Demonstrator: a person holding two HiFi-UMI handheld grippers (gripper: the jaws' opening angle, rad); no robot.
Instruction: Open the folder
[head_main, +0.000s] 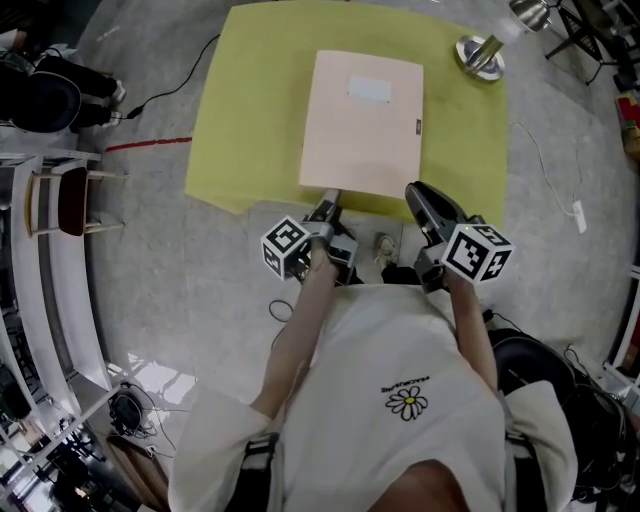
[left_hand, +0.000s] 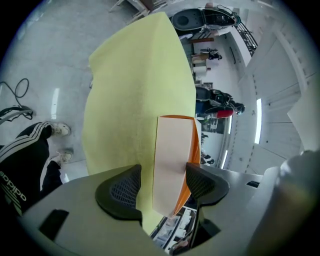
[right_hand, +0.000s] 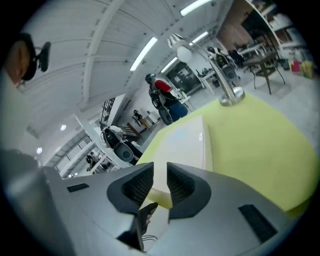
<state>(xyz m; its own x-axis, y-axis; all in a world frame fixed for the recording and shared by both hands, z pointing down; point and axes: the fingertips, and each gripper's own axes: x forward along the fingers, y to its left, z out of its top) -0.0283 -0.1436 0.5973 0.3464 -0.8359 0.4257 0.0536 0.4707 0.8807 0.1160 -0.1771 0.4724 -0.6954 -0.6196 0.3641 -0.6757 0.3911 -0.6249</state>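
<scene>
Pale folder (head_main: 362, 125) lies on yellow mat (head_main: 250, 120), long axis pointing away from the person
Left gripper (head_main: 327, 208) jaws apart astride its near short edge; right gripper (head_main: 418, 195), slightly parted, empty, beside the near corner

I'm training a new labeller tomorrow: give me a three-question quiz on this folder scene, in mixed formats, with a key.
1. True or false: the right tongs have nothing between them.
2. Which edge of the folder sits between the left tongs? A: the near edge. B: the far edge. C: the right edge.
3. Fill in: beside the folder's pale cover, the left gripper view shows an inner layer coloured ___.

Key: 1 true; 2 A; 3 orange.
</scene>
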